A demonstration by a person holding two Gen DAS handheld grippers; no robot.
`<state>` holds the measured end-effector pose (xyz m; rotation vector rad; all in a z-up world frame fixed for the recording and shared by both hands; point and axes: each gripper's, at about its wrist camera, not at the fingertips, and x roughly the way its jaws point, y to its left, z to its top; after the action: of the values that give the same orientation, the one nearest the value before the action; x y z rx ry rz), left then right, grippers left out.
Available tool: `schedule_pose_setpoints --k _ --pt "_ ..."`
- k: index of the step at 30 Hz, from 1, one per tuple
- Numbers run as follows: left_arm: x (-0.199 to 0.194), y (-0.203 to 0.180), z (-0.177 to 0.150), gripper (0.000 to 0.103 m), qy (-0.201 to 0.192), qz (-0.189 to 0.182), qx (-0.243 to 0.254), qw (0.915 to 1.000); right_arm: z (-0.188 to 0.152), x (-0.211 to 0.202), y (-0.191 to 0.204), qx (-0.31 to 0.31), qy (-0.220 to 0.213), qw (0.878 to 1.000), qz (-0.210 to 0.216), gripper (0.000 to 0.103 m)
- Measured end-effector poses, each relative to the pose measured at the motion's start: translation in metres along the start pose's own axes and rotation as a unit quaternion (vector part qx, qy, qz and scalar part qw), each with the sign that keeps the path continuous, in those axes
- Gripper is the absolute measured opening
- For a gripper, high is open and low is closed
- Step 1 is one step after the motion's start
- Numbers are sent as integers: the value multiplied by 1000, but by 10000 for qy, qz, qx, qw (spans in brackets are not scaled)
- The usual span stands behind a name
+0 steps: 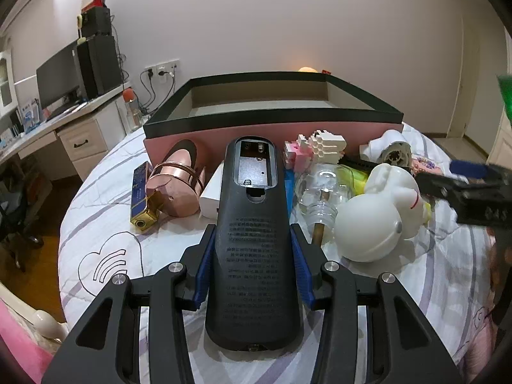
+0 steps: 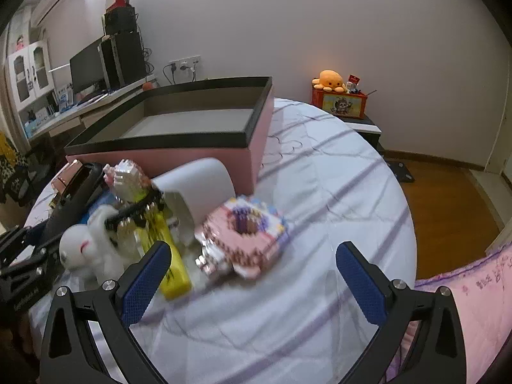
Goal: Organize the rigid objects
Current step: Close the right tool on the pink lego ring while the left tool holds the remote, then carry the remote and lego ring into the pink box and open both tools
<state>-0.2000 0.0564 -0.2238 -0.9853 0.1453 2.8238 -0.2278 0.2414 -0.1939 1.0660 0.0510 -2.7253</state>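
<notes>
Over bedding, left hand-held gripper (image 1: 252, 256) clamps remote (image 1: 252, 240).

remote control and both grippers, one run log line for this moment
left gripper: shut on remote control | right gripper: open, empty | box: empty

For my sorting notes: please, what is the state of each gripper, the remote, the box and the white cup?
left gripper: shut on the remote
remote: held, back up, battery cover missing
right gripper: open, holding nothing
box: open, looks empty
white cup: lying on its side
</notes>
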Motion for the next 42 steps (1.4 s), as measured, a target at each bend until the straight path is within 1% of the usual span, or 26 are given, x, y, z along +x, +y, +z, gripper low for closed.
schedule_pose_setpoints --k 2,3,4,5,6,7,10,12,13,15,20,22,25,31,35,36,38,39,40,42 --pt "1 2 0 44 8 -23 -16 10000 5 4 1 -39 11 10000 -51 103" --pt "1 2 0 45 26 -44 -24 10000 7 9 2 -98 79 9999 -105 101" --pt "4 4 1 45 114 -72 -59 9999 6 13 2 -148 183 9996 -145 94" --pt "7 6 1 45 195 -126 -112 9997 5 19 1 -140 293 9994 -116 91" --pt "9 7 2 45 237 -171 -154 9995 4 22 -1 -106 344 9994 -17 85" --pt "10 9 2 45 281 -216 -193 9992 4 23 0 -87 373 9992 63 76" --pt "11 8 1 45 286 -217 -187 9992 2 24 1 -128 390 9991 39 75" --pt "7 8 0 45 173 -194 -196 9995 1 22 3 -168 376 9991 37 74" --pt "7 8 0 45 149 -199 -186 9995 0 20 4 -195 355 9991 80 67" --pt "5 9 -1 45 120 -246 -222 9994 -3 16 5 -199 314 9993 103 64" --pt "3 15 0 45 127 -614 -375 9973 -11 5 3 -116 270 9994 200 64" --pt "2 18 -1 45 135 -690 -465 9964 -13 -1 0 -11 263 9993 272 64" --pt "-1 20 -3 45 156 -726 -580 9955 -16 -11 -3 47 227 9993 296 64" --pt "-12 21 -2 45 128 -743 -597 9954 -10 -26 1 9 102 9992 387 64" --pt "-24 28 4 44 -56 -714 -704 9949 0 -35 11 -71 -68 9987 509 64" --pt "-26 30 6 44 -66 -762 -692 9947 3 -35 14 -113 -87 9984 547 64" --pt "-27 32 8 44 -103 -738 -689 9948 9 -36 17 -138 -137 9978 628 64" --pt "-26 33 8 44 -36 -737 -658 9951 10 -35 19 -153 -142 9975 669 64" --pt "-19 32 5 44 199 -725 -581 9955 13 -33 22 -196 -78 9971 734 64" --pt "-13 35 -2 44 322 -734 -659 9946 14 -30 26 -216 -65 9967 778 64"
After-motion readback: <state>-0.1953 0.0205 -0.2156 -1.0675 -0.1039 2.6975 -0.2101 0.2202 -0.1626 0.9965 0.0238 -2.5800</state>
